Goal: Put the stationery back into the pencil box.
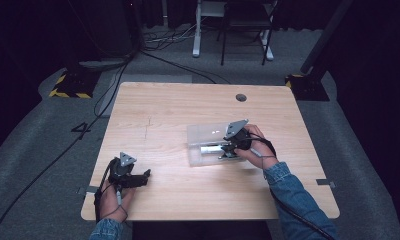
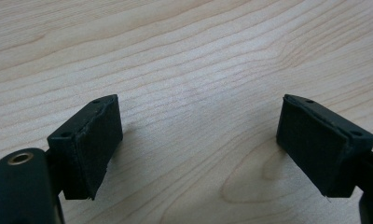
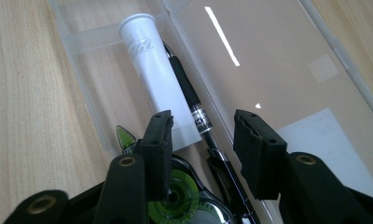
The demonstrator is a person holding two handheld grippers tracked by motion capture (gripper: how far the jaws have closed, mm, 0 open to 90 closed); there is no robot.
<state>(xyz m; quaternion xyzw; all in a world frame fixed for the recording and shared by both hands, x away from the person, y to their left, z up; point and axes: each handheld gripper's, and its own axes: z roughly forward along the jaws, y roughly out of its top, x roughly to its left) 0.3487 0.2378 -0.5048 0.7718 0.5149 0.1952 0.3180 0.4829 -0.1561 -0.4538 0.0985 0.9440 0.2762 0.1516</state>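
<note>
pale wood grain covers the table [image 1: 163,105], which has a small dark round hole [image 1: 241,97] near its far edge at about one o'clock from the middle.

at roughly four o'clock from the table's centre lies a clear plastic case [image 1: 200,135], opened flat, its lid [image 3: 287,79] spread out beside the tray. inside the tray, seen from the right gripper view, a white tube [image 3: 154,79] lies lengthwise, and a black pen [image 3: 194,107] lies just beside it, touching along its side. at the near end of the tray sits a green and clear tape dispenser [image 3: 184,200], partly hidden under the jaws.

the right gripper [image 1: 233,145] is held by the right hand [image 1: 255,147] over the case's right end, its grey three-cornered plate on top. in the right gripper view the right gripper [image 3: 203,140] has its jaws parted with a gap between them, straddling the pen but not pressing on it; whether they touch anything i cannot tell.

the left gripper [image 1: 138,176] rests in the left hand [image 1: 110,197] near the table's front left corner, at about seven o'clock, well apart from the case. in the left gripper view the left gripper [image 2: 196,140] has its jaws spread wide over bare wood, nothing between them.

blue denim sleeves [image 1: 295,200] come in from the bottom edge.
</note>
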